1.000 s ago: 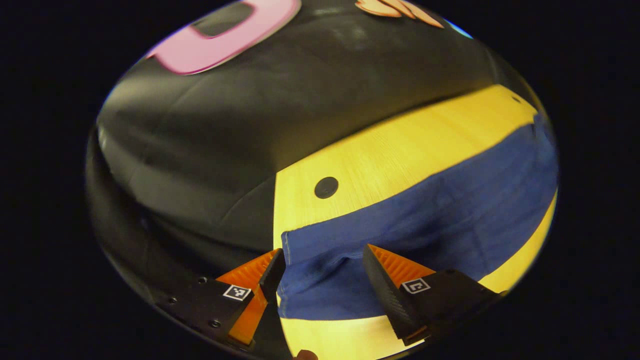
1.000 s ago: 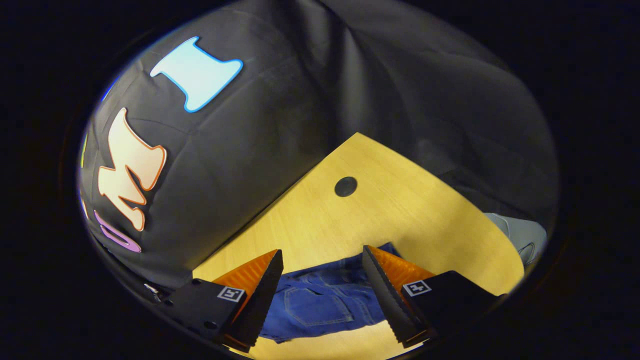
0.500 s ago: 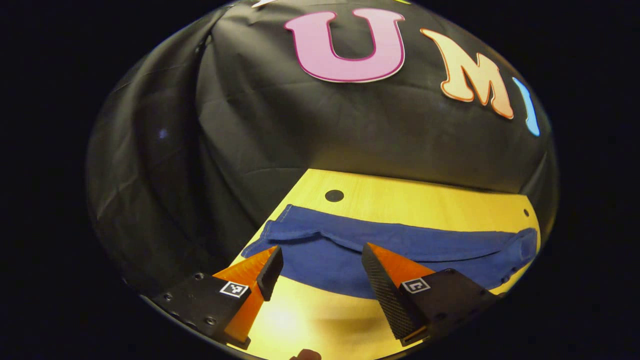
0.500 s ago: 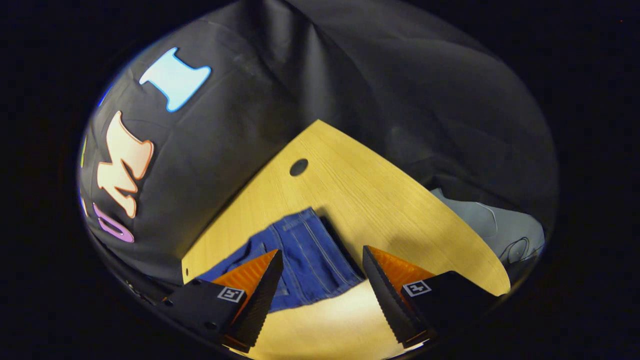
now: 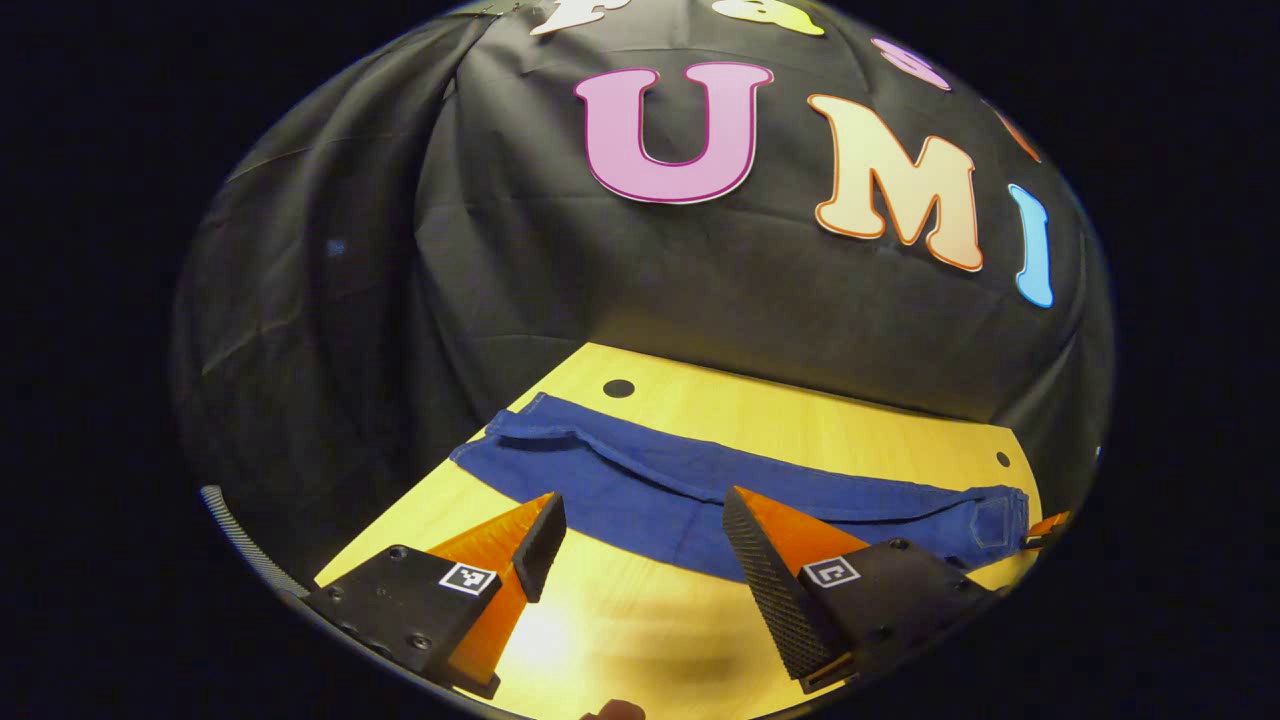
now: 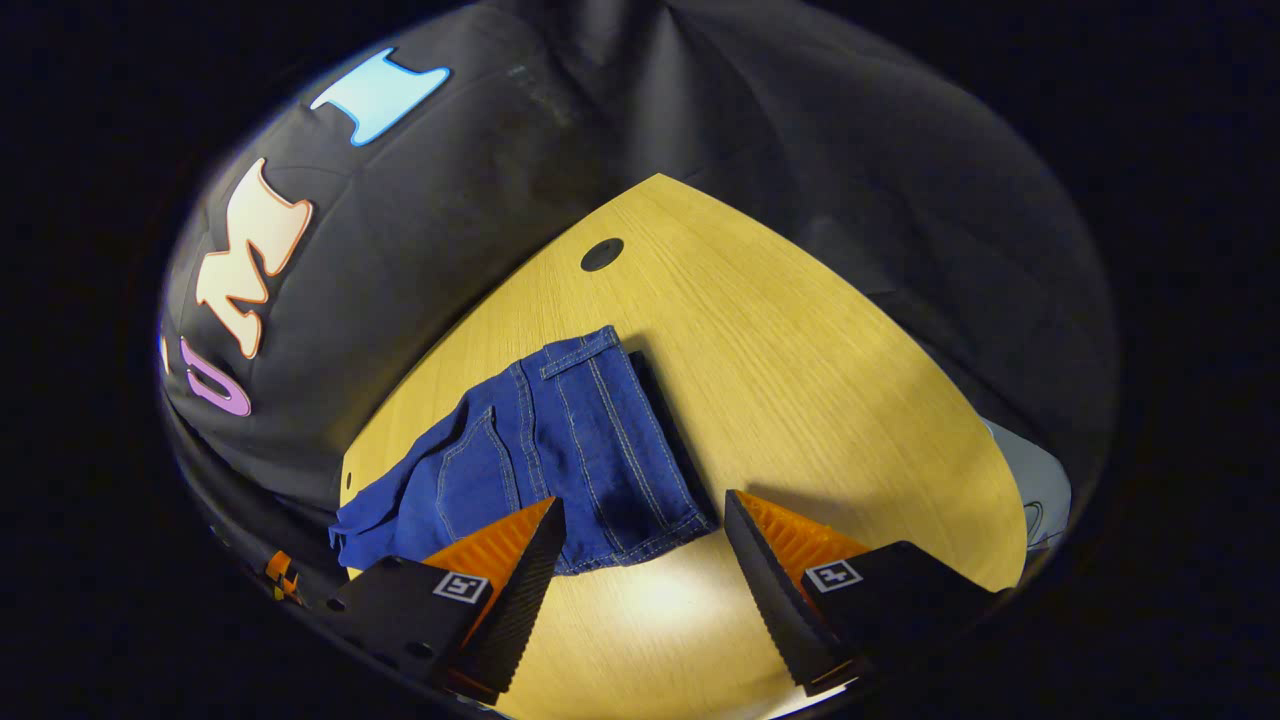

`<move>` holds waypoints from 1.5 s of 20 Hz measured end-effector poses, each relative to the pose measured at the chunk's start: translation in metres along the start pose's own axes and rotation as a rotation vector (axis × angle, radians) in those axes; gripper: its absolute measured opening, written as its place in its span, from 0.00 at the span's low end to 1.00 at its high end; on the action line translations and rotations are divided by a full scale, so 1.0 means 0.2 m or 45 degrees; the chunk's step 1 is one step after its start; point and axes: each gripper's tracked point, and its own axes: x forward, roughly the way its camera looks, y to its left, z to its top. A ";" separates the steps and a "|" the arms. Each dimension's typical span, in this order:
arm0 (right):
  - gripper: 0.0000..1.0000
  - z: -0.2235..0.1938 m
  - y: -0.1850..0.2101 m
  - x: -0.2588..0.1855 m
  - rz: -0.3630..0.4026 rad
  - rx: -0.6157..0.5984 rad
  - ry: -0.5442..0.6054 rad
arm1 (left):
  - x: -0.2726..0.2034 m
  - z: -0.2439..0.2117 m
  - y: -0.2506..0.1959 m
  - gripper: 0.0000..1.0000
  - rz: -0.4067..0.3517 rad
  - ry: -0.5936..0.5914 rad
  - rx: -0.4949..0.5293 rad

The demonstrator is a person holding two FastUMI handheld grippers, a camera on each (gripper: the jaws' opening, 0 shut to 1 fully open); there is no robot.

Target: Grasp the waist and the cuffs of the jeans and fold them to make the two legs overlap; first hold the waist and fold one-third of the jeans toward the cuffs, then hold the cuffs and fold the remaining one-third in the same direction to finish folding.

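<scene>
Both grippers have been drawn back from the jeans (image 5: 700, 485), now laid lengthwise across the tabletop (image 6: 800, 380); left gripper (image 5: 640, 535) and right gripper (image 6: 645, 545) fingers are held wide, empty, likely for regrasping.

Light wood table (image 5: 800, 420) w/ dark round hole (image 5: 618, 388) near back edge. Blue jeans (image 5: 700, 485) lie flat across it, just in front of hole; waist end (image 6: 590, 430) sits below hole (image 6: 601, 254), apart.
</scene>
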 end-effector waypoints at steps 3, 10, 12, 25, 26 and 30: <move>0.94 -0.01 -0.01 0.02 -0.036 -0.043 -0.029 | -0.01 0.01 -0.02 0.96 -0.005 0.001 0.034; 0.72 -0.05 -0.03 0.05 -0.122 -0.096 -0.034 | -0.02 0.01 -0.03 0.96 -0.049 0.011 0.005; 0.51 -0.07 0.00 0.06 -0.091 0.001 -0.008 | -0.01 0.01 -0.03 0.96 -0.062 0.025 0.004; 0.03 -0.02 0.05 0.02 -0.202 -0.158 -0.146 | -0.01 0.01 -0.08 0.94 -0.140 0.041 0.027; 0.03 0.00 0.08 -0.01 -0.214 -0.163 -0.176 | -0.01 0.02 -0.09 0.94 -0.154 0.034 0.027; 0.03 0.08 0.25 -0.16 -0.195 -0.121 -0.297 | 0.03 0.02 -0.10 0.96 -0.225 0.030 0.009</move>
